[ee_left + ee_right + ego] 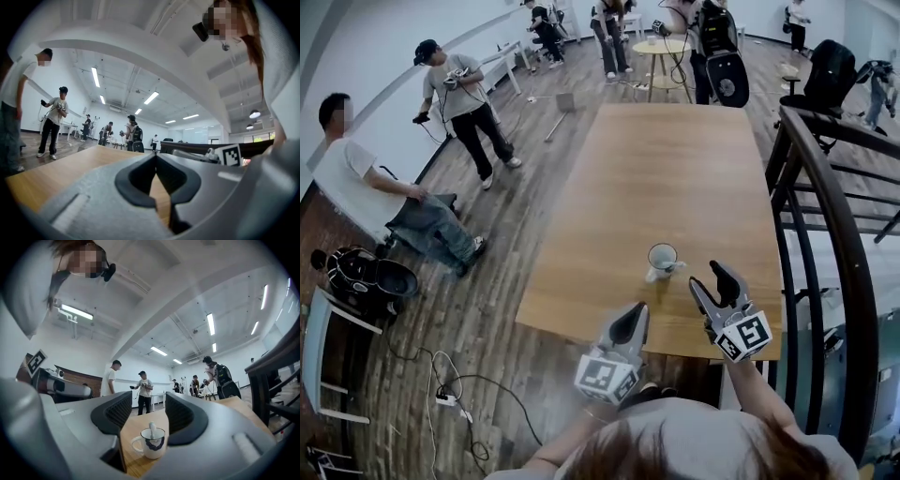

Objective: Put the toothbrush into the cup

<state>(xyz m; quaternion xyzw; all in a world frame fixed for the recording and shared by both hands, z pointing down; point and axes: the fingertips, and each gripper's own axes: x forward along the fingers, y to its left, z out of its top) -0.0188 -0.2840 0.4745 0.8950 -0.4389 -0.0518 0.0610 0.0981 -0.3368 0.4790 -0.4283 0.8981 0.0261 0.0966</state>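
Near the front edge of the wooden table [675, 178] stands a white cup [662, 261] with a dark pattern, and a white toothbrush [673, 267] rests inside it. The right gripper view shows the cup [150, 445] upright, with the toothbrush [152, 429] sticking up above its rim. My right gripper [710, 277] hovers to the right of the cup and a little nearer to me, open, with nothing between its jaws [149, 411]. My left gripper [634, 317] sits at the table's front edge, left of the cup, shut and empty [156, 159].
A dark metal railing [825, 197] runs along the table's right side. Several people stand on the wooden floor at the left and back, one close by [356, 183]. Bags [366, 277] and cables [450, 394] lie on the floor at the left. A small round table [661, 47] stands far back.
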